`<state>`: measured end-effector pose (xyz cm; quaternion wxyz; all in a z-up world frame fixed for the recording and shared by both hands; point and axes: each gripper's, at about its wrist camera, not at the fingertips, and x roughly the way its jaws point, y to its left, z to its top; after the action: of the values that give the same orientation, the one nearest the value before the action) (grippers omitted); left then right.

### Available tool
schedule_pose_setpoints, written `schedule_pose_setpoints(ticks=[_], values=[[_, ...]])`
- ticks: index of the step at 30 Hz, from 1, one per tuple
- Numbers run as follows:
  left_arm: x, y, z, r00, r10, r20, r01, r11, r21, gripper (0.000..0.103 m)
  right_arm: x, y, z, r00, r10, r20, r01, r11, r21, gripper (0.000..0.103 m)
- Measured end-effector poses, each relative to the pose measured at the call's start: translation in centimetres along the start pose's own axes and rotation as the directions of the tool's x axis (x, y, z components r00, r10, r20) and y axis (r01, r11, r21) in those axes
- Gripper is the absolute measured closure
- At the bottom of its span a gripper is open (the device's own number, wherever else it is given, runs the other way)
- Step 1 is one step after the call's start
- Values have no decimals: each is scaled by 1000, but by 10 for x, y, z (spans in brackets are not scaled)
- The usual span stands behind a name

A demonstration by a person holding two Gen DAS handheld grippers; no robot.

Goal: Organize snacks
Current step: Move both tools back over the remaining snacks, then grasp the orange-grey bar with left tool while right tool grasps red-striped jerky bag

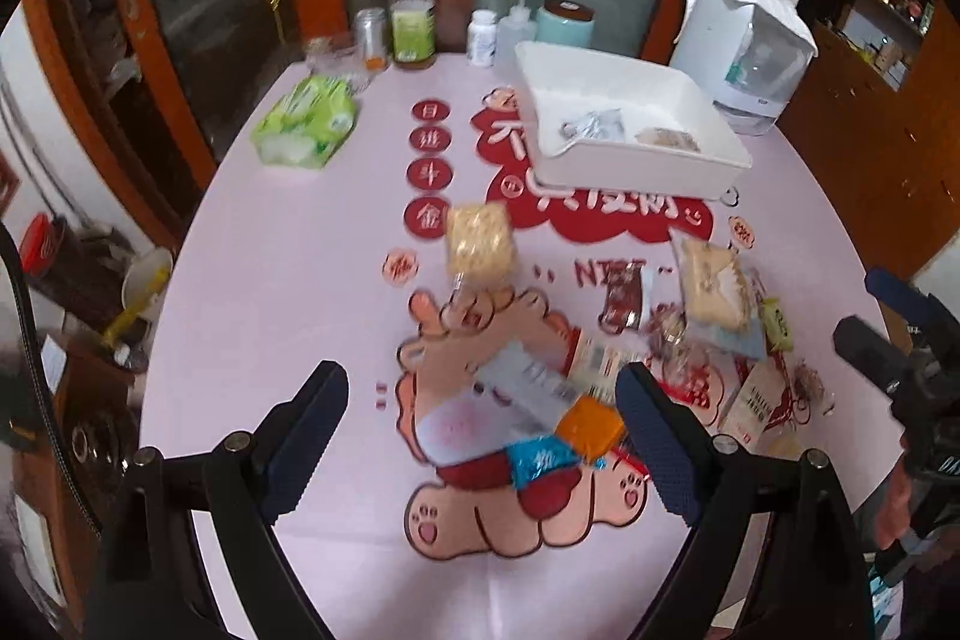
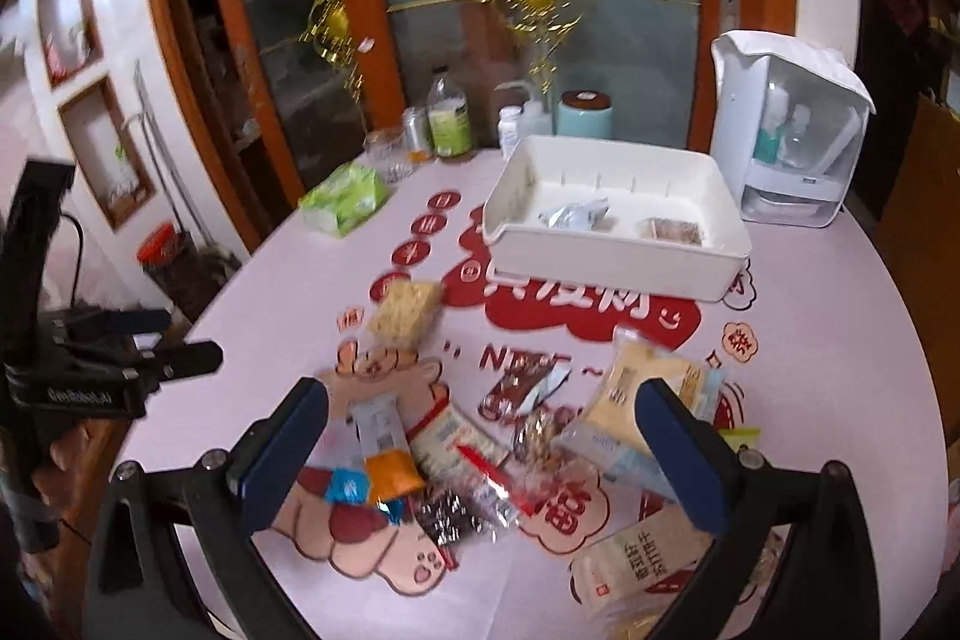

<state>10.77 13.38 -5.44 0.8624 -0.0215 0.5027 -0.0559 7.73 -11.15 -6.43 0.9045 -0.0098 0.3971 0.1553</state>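
Loose snack packets lie scattered on the pink table. Among them are a yellow noodle block (image 1: 480, 241) (image 2: 403, 310), an orange packet (image 1: 591, 427) (image 2: 390, 472), a blue packet (image 1: 540, 460), a white bar (image 2: 377, 424), a red packet (image 1: 624, 298) and a pale cake packet (image 2: 636, 385). The white tray (image 1: 636, 172) (image 2: 612, 271) at the back holds a silver packet (image 2: 573, 214) and a brown one (image 2: 669, 229). My left gripper (image 1: 480, 436) hangs open above the orange and blue packets, holding nothing. My right gripper (image 2: 483, 451) is open over the pile, empty.
A green tissue pack (image 1: 306, 121) lies at the back left. Bottles and jars (image 1: 413, 19) line the far edge before a glass door. A white water dispenser (image 2: 786, 130) stands right of the tray. The left gripper's body (image 2: 120, 358) shows at the right view's left edge.
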Motion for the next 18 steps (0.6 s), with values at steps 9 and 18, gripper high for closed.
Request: schedule_pose_setpoints(ticks=[9,18], values=[[44,-1,-39,999,-31,-32,27,994,-105,13,63,15,-64,986,17,-164,-34,994,-101,14],[116,-9,-41,985,-62,-163,18,966,-257,13,109,22,-99,972,25,-235,-69,981,-181,20]])
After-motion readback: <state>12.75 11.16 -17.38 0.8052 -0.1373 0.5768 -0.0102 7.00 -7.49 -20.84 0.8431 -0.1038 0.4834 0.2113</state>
